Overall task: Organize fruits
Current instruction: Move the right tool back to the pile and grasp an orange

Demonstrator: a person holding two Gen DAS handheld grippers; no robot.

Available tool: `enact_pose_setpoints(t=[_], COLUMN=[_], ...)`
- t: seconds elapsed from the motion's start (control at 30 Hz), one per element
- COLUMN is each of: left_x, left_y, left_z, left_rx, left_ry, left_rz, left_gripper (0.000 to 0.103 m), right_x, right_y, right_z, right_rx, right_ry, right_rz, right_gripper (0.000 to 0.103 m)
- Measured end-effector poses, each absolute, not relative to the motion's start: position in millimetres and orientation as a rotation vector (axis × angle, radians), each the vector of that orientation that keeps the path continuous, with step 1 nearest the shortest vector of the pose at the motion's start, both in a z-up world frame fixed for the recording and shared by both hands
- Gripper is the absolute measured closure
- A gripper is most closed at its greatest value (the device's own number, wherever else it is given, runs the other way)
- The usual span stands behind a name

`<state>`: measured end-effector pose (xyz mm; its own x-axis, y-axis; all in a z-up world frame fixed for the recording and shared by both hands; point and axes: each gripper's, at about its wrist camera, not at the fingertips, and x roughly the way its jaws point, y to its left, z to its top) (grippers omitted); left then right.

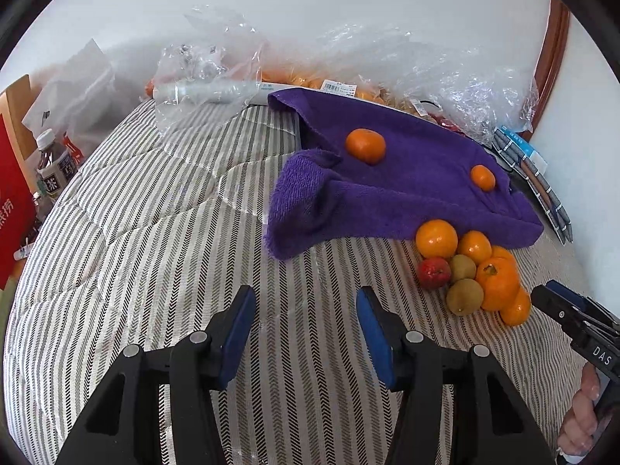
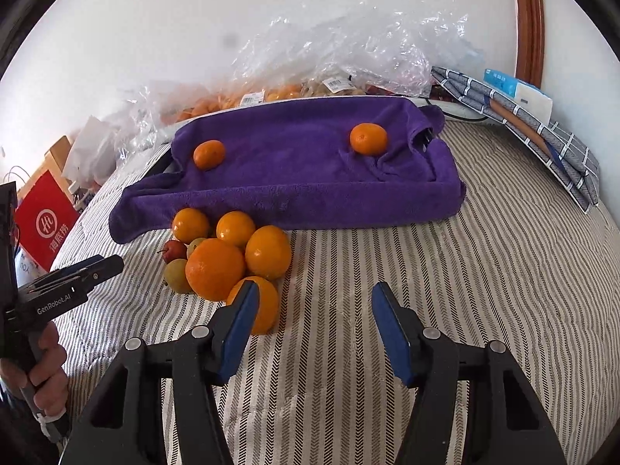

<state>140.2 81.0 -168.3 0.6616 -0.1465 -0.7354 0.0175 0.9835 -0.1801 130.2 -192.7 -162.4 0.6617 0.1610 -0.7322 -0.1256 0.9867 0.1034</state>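
Both claws hang above a striped quilted bed (image 2: 484, 271), each with its blue-padded fingers spread wide and nothing between them. The left claw (image 1: 306, 329) points at bare striped cover, with the fruit pile off to its right. The right claw (image 2: 316, 327) sits just beside that pile, its left finger (image 2: 240, 329) overlapping the nearest orange (image 2: 265, 306) in the view; whether pad and peel actually touch is hard to say from this angle.

The fruit pile (image 2: 224, 255) lies on the bed right against the front edge of a purple towel (image 2: 294, 178). It is a tight cluster of glossy oranges of differing sizes, the biggest (image 2: 215, 269) in the middle, with two dull green-brown round fruits (image 1: 464, 296) and one small red fruit (image 1: 434, 273) tucked on the side facing the left claw. The oranges look smooth and bright, one showing its dark stem scar.

The towel is draped over a shallow rectangular shape, forming a tray-like hollow. Two small mandarins rest in it, well apart: one (image 2: 368, 138) near the right end, one (image 2: 209, 154) near the left end.

Behind the towel lie crumpled clear plastic bags (image 2: 360, 46) with more orange fruit inside and price labels showing. Folded checked cloth (image 2: 542, 135) lies at the right edge of the bed.
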Motion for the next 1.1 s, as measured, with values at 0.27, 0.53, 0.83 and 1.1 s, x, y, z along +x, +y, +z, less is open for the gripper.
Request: enact_pose_setpoints(t=[0.27, 0.53, 0.83, 1.1], left_x=[142.2, 142.5, 141.0, 137.5], left_y=[77.7, 79.7, 82.6, 81.6], left_z=[-169.6, -170.0, -170.3, -168.8], left_rx=[-0.172, -0.179, -0.203, -0.214], left_ry=[0.85, 0.849, 0.843, 0.834], left_rz=[-0.109, -0.111, -0.12, -0.146], left_gripper=[0.044, 0.043, 0.043, 0.043], right_x=[129.1, 138.5, 124.4, 118.9], right_y=[-184.0, -161.2, -166.0, -204.8], right_z=[-165.5, -179.7, -176.6, -174.8], right_rx=[0.089, -0.01, -0.068, -0.026], right_ry=[0.84, 0.893, 0.849, 0.833], right_rz=[0.266, 0.287, 0.246, 0.153], right_gripper=[0.047, 0.062, 0.07, 0.07])
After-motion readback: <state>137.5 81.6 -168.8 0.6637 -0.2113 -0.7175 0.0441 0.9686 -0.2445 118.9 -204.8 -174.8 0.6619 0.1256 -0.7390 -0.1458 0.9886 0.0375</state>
